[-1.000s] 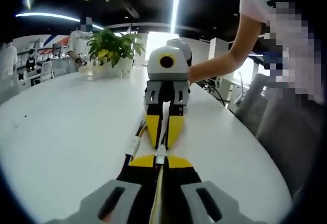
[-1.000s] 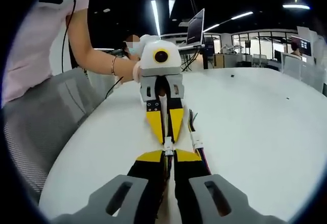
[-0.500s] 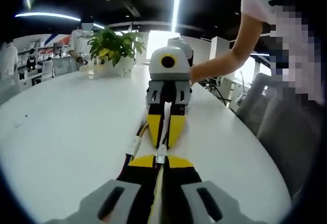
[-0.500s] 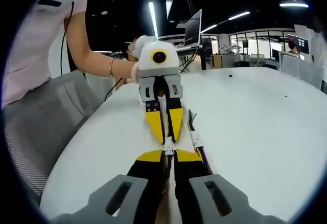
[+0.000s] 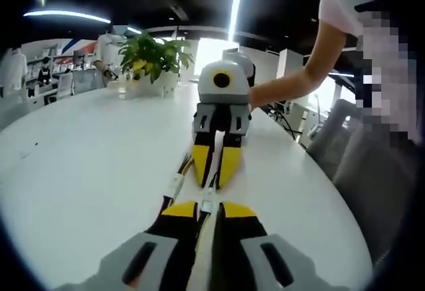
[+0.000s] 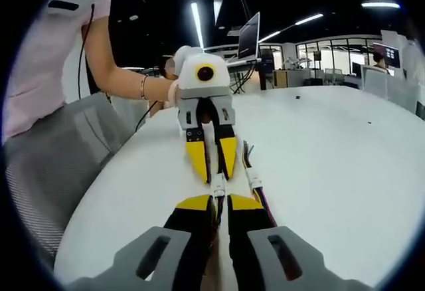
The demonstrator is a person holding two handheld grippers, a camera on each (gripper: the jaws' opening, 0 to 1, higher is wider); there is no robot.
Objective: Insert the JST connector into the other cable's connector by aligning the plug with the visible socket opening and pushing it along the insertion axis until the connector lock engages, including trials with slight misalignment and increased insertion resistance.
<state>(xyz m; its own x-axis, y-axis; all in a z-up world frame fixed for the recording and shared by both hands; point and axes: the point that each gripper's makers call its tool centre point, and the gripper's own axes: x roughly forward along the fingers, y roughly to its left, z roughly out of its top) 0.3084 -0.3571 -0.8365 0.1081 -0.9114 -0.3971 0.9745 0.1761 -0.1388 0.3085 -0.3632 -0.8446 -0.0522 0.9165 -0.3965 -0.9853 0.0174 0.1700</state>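
Left hand-held gripper (image 5: 207, 206) nose-to-nose with right hand-held gripper (image 6: 218, 200), connector (image 5: 208, 204) lengthwise between.

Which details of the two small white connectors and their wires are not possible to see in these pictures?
- Left gripper view: the small white connector pair between the yellow-tipped left gripper and right gripper is too small to tell whether the lock engaged.
- Right gripper view: the same pair is pinched; the jaws hide the socket opening.
- The spare white connector with coloured wires runs behind a jaw.

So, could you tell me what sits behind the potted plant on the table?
Behind the potted plant on the white table are office desks, chairs and a few people, too blurred to detail; the leaves cover whatever stands directly behind them.
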